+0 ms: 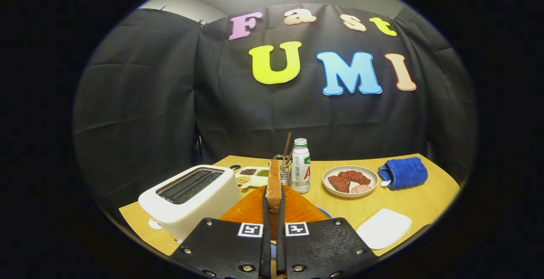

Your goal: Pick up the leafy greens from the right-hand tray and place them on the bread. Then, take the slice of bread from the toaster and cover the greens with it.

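- While gripper [272, 211] sits over the table's near edge, its two fingers [265, 228] stand narrow, clamped on a slice of bread [273, 183] held edge-on & upright; both fingers press its lower part, crust sticking up above the tips.
- Orange plate [250, 209] lies right under/behind the held slice, just ahead of the fingers; a blue rim [325, 213] peeks out at its right side. What's on the plate is hidden by fingers & slice, so can't tell re greens.
- White toaster [191, 198] on the left, just beside the orange plate; the slot [189, 185] on top looks dark, nothing sticking out of it.
- Beyond the slice: small white divided dish [253, 176] w/ beans or grains in separate compartments, dark, green & pale.
- Metal holder [284, 172] w/ utensil handles [287, 145] standing in it, just behind the slice, touching or nearly touching a white bottle w/ green cap [301, 166] on its right.
- Right of bottle: round pale plate [350, 181] w/ reddish meat pieces [348, 179] & one pinkish piece [361, 188] at its near-right rim.
- Rolled blue towel [403, 172] farther right, near the plate but apart.
- White flat tray [383, 228] at near right, beside gripper body; surface looks bare.
- Wooden tabletop [425, 202] carries all; black cloth wall [148, 100] behind.
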Motion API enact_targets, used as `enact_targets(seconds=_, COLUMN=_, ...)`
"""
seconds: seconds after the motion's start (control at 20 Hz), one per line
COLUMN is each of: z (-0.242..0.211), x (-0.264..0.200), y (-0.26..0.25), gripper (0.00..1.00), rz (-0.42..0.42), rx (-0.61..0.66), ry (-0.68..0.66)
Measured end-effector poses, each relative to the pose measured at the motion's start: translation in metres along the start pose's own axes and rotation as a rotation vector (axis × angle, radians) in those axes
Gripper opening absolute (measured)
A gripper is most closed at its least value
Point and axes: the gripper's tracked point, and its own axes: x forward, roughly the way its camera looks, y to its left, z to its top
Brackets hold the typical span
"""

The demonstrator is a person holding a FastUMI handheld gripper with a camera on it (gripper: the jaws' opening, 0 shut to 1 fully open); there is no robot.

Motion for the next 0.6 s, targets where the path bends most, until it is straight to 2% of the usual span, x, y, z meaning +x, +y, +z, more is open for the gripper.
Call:
enact_targets(seconds=0.35, z=-0.038, x=0.02, y=0.007, gripper=0.05, rz=0.008, rx=0.058, ry=0.077)
enact_targets(seconds=0.6, z=-0.058, x=0.031, y=0.023, gripper=0.05, rz=0.055, rx=0.098, ry=0.122)
